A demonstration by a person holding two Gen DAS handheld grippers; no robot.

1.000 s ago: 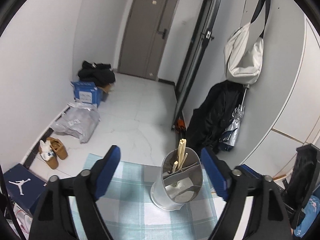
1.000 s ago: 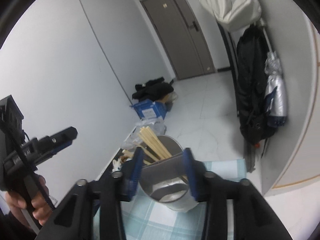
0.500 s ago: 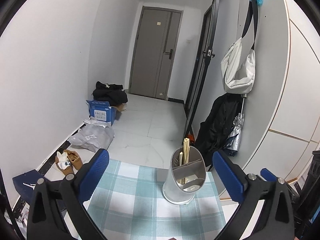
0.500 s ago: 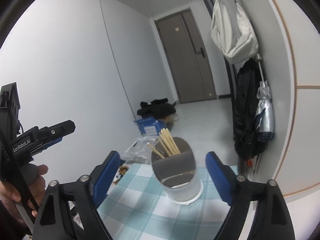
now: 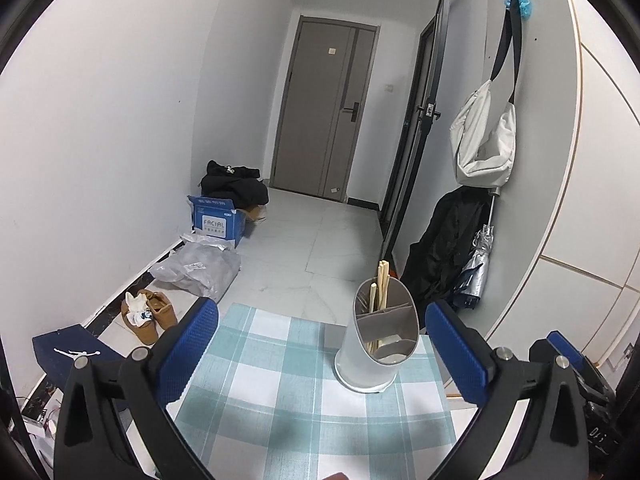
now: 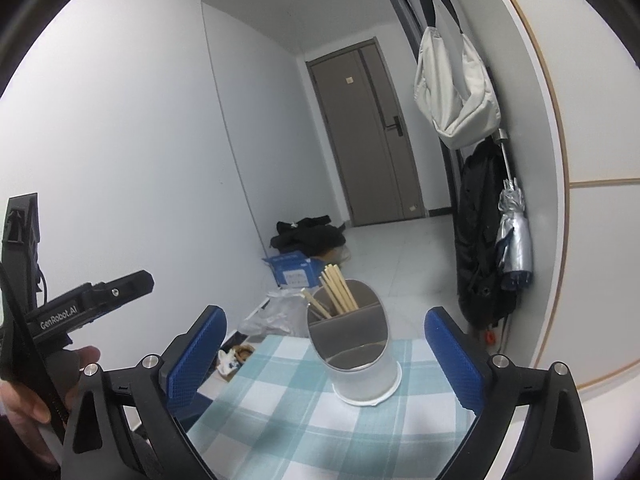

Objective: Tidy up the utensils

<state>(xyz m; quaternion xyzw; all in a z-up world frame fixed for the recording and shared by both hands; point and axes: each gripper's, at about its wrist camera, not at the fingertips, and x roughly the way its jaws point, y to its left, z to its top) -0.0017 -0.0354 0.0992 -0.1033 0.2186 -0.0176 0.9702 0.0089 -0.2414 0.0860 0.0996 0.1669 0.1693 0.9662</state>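
Note:
A white cylindrical utensil holder with a grey divider stands upright on the blue-and-white checked tablecloth; it also shows in the right wrist view. Several wooden chopsticks stand in its back compartment, seen too in the right wrist view. My left gripper is open and empty, pulled back from the holder. My right gripper is open and empty, with the holder ahead between its fingers. The left gripper's body shows at the left of the right wrist view.
The table ends just beyond the holder. On the floor lie brown shoes, a plastic bag, a blue box and a dark shoebox. A black coat, an umbrella and a white bag hang on the right wall.
Both grippers have drawn back and up from the holder. The right gripper, which stood close around the holder's rim, has opened wide.

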